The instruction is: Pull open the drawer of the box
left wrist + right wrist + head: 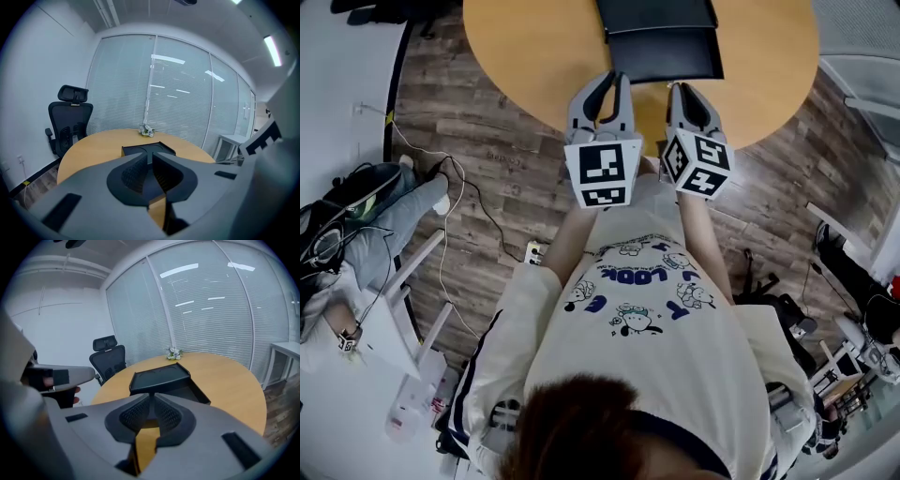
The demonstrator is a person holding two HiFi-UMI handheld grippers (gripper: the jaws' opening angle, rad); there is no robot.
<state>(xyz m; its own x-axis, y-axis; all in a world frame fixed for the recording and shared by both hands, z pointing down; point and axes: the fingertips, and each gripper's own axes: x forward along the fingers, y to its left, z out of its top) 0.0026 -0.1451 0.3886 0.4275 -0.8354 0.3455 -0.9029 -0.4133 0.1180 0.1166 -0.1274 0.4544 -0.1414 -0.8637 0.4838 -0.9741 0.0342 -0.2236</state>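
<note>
Head view: a black box (654,13) is sitting on the round desk (525,56), with its drawer (666,58) appearing partly out toward the person. The left tool (613,79) and right tool (679,88) are hovering side by side near the drawer front, each with jaws pressed together on nothing. Judgement: the step is calling for one tool spreading first, pinching the drawer's front lip squarely and drawing straight back, the other bracing the box against sliding.

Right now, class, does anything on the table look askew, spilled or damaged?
Nothing looks spilled or damaged. Only the black box stands out: its drawer sits pulled out towards the near edge of the table. A small flower bunch sits beyond it.
</note>
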